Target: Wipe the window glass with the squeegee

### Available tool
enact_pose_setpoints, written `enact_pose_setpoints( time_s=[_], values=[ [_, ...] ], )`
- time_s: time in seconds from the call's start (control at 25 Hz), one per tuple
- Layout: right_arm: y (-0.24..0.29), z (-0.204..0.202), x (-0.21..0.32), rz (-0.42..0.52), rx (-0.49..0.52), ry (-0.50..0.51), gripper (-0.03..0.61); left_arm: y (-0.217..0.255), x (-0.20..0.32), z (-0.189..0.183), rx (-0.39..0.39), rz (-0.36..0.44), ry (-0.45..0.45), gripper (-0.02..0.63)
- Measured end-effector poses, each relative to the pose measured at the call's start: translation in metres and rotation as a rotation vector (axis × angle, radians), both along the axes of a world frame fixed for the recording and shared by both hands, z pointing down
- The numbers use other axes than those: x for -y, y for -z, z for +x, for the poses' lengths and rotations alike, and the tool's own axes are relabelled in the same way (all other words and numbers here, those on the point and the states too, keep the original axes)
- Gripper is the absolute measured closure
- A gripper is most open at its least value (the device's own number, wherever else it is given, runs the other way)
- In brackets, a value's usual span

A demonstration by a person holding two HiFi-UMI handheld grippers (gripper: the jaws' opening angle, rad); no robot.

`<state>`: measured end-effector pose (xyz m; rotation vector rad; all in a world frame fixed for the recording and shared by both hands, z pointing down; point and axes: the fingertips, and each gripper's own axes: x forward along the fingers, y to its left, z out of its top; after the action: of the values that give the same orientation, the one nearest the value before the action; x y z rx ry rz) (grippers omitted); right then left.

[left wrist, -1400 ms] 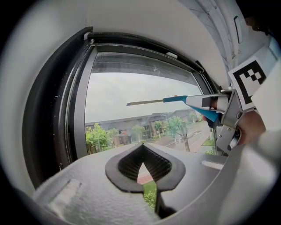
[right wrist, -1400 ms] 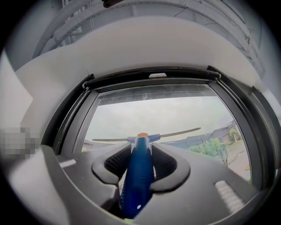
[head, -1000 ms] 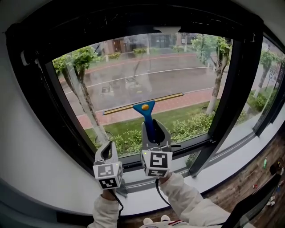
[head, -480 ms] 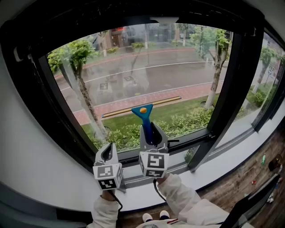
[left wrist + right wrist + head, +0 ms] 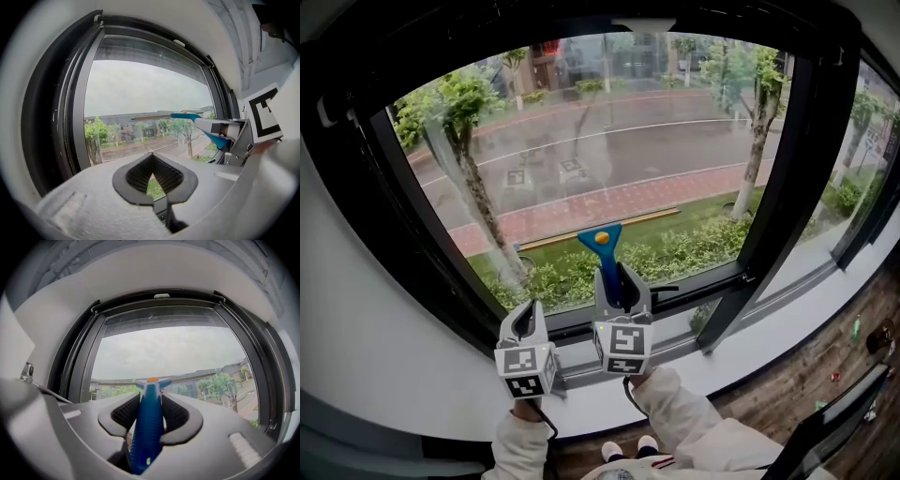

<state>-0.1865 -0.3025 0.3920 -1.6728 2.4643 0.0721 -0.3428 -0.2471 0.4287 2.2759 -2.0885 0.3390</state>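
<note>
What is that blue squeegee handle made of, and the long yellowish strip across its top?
The blue squeegee handle looks like moulded plastic: even colour, soft sheen, ribbed grip. The long yellowish strip is probably metal, brass-coloured, thin, straight and slightly shiny; its wiping edge is too small to tell.

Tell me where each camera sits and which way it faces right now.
Head view: on the head, looking down at the window; sleeves, left hand-held gripper and right hand-held gripper show.
Left gripper view: on the left hand-held gripper, facing the window; own shut, empty jaws show.
Right gripper view: on the right one, facing the window; jaws clamp the squeegee.
All three share window and squeegee.
</note>
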Motion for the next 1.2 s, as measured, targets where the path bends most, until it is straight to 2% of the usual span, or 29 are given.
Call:
enact_pose_setpoints(
  time_s=[0.92,1.2],
  values=[
    [-0.079,0.001,-0.005,-0.095,-0.052,0.016,0.433,-0.031,0.003,0.006,-0.012,-0.051,-0.014,0.612],
    [-0.109,0.003,-0.006,-0.158,-0.064,0.019,0.433,-0.037,0.003,0.006,-0.012,-0.061,-0.012,0.612]
  ],
)
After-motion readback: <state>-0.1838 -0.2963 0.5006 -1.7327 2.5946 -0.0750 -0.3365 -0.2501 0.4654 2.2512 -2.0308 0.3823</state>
